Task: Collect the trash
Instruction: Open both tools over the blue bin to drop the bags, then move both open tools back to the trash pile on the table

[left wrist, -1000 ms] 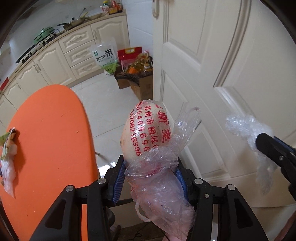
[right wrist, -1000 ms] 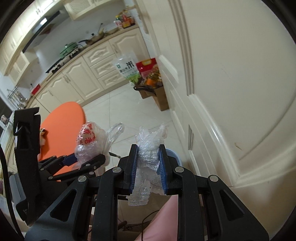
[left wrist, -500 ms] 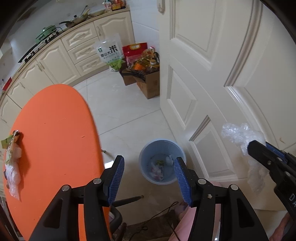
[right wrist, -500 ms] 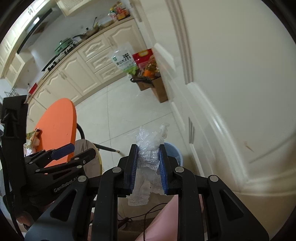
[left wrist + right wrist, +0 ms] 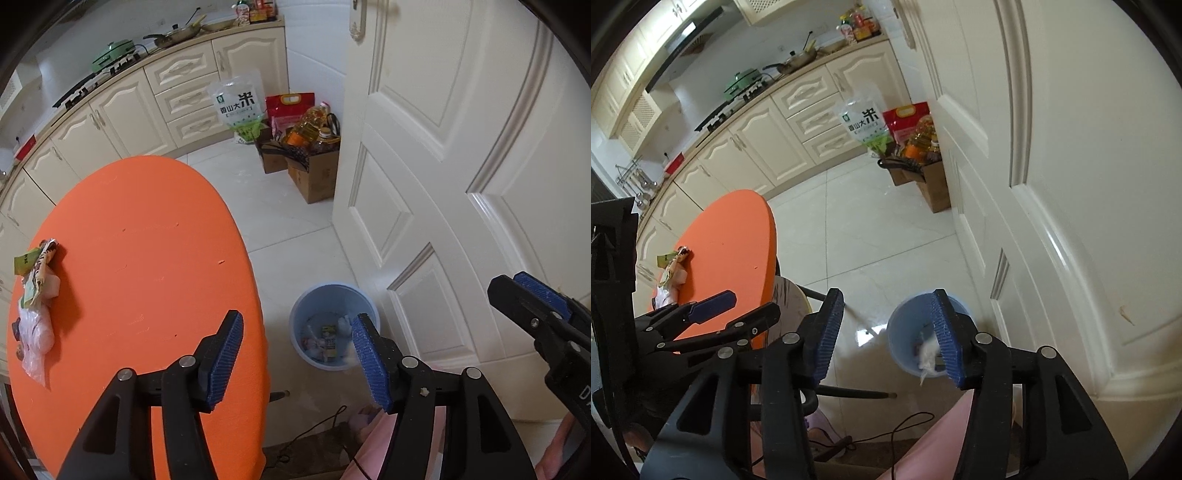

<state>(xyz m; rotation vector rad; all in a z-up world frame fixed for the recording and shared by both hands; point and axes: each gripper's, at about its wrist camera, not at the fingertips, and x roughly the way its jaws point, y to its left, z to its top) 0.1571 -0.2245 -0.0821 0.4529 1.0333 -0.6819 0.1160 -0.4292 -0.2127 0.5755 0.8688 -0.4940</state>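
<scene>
Here the left gripper (image 5: 295,354), black with blue ribbed pads, has its jaws opening with nothing between them, hanging over the edge of the oval orange table (image 5: 147,258) and the round light-blue plastic bin (image 5: 332,295) on the white tiled floor. The right gripper (image 5: 886,332), of the same make, is opening too, empty; a white crumpled scrap of plastic (image 5: 929,350) shows just beside its right pad, over the bin's mouth. The bin holds several wrappers, their print too small to read. A heap of crumpled wrappers and clear plastic bags (image 5: 33,302) lies at the table's far left edge. By the cream cabinets, a clear rice bag (image 5: 238,107) with green base reads "香山大米"; beside it stands a red bag (image 5: 290,105) and brown cardboard boxes (image 5: 314,173) with oil bottles.
</scene>
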